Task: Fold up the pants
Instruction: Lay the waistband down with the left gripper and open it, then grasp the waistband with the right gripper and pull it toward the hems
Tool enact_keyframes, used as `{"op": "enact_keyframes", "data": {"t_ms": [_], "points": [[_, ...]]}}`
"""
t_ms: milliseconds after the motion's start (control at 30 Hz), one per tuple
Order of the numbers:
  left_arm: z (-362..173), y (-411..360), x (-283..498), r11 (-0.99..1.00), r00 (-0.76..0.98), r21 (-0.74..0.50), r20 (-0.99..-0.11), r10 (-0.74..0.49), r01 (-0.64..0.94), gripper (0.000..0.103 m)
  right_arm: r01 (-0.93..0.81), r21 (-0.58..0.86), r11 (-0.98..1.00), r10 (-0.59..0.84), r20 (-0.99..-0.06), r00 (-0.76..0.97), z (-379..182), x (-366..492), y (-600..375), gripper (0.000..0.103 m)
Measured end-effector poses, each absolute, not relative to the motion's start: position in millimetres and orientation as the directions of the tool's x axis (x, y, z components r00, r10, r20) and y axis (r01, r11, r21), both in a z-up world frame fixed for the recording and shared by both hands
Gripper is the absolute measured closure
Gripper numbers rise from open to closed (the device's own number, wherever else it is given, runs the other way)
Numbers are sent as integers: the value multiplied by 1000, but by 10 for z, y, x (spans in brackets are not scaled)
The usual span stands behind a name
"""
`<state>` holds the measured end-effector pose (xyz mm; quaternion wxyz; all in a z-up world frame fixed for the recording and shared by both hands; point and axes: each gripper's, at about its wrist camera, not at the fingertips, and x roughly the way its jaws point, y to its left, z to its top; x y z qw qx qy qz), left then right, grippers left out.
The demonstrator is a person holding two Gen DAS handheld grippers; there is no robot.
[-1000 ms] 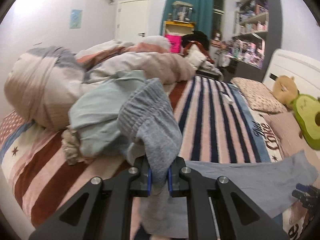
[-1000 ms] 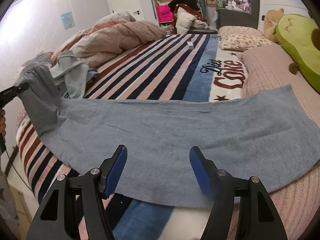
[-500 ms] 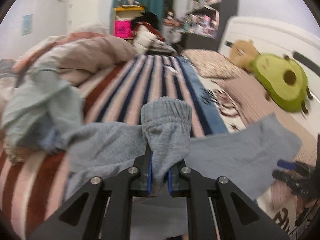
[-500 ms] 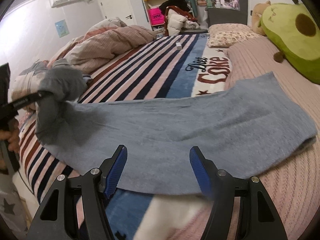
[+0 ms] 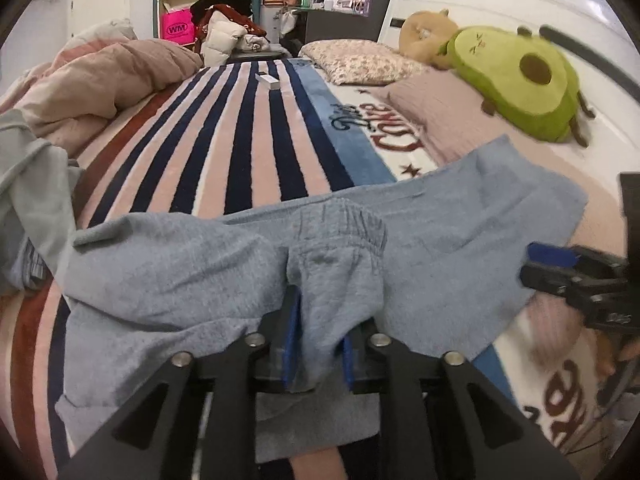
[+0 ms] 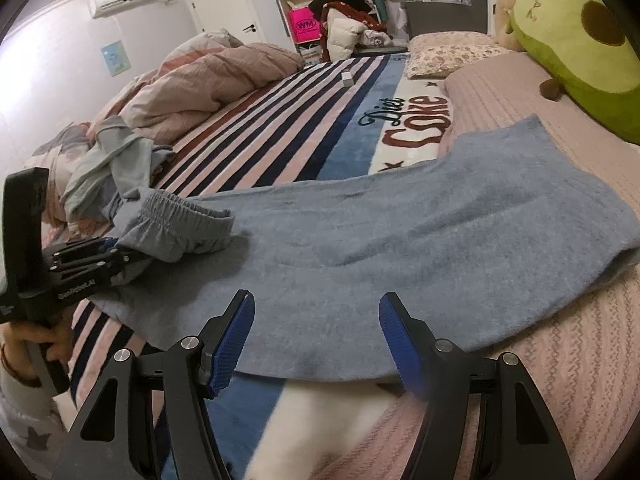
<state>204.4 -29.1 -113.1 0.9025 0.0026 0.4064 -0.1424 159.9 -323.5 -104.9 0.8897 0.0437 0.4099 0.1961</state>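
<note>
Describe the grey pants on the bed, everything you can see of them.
The pants are grey-blue, soft and fleecy-looking, with a gathered elastic waistband. They lie stretched across the bed, legs flat toward the pink cover, hem end near the green avocado plush. The waistband end is lifted and folded over onto the legs, pinched in the left claw. The right claw hovers open over the near edge.

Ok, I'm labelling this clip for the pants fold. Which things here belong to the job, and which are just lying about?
Part of the job:
- grey pants
- left hand-held gripper, shut on the waistband
- right hand-held gripper, open, empty

Lying about:
- avocado plush
- pale green garment
- pink duvet
- small white box
- floral pillow
</note>
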Motion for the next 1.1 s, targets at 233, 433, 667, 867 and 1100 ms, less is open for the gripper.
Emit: {"op": "enact_keyframes", "data": {"t_ms": [233, 433, 667, 867, 1100], "points": [[-669, 255, 1693, 943, 722, -213, -606, -333, 257, 28, -361, 280, 890, 446, -697, 561, -973, 1678, -2937, 38], [-634, 899, 1547, 973, 773, -206, -599, -209, 103, 28, -410, 323, 853, 508, -695, 509, -971, 1813, -2523, 30], [-915, 1508, 1397, 970, 762, -242, -632, -141, -22, 28, -444, 360, 821, 538, -749, 388, -1263, 1984, -1969, 30], [-1109, 1651, 1352, 961, 746, -274, -649, -148, -47, 28, -440, 302, 846, 477, -797, 370, -1436, 2008, -1727, 81], [-1195, 1561, 1364, 960, 732, -279, -659, -174, -23, 28, -354, 214, 911, 386, -745, 544, -1020, 2143, -1983, 88]]}}
